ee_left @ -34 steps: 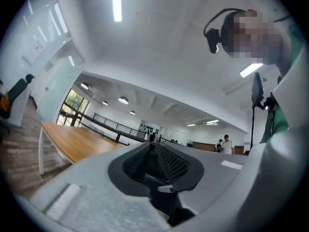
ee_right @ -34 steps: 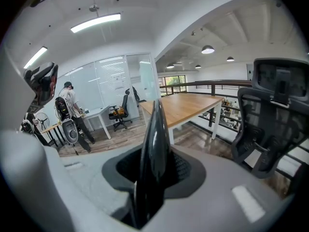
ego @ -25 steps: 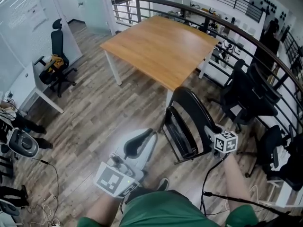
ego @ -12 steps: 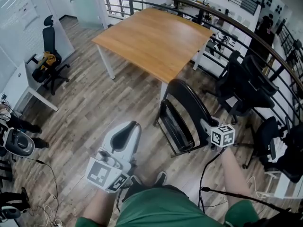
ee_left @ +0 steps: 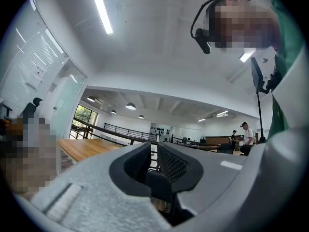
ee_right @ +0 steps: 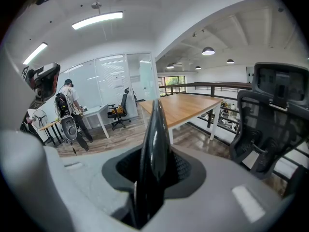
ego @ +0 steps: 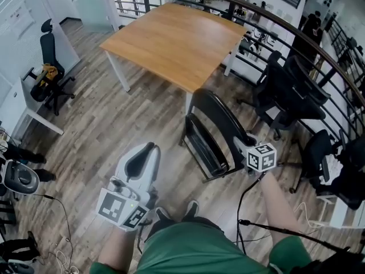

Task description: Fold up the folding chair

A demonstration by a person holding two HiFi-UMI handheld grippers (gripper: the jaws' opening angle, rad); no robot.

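1. Leftward and slightly down: so the left gripper (ego: pixel 147 150) has shifted in the head view since the earlier frame. The right gripper (ego: pixel 242 145) has held its place on the chair (ego: pixel 212 131).
2. Left gripper: jaws drawn nearly together, nothing between them. It is clear of the chair, at the chair's 8 o'clock, over the floor (ego: pixel 97 130).
3. Chair: black, standing on the floor at centre. The table (ego: pixel 171 39) has its near corner at the chair's 12 o'clock.
4. Right gripper: at the chair's 4 o'clock, jaws clamped on the thin black edge of the chair's back, which runs upright between them.
5. Office chairs (ego: pixel 291 96): at the chair's 3 o'clock, well apart.
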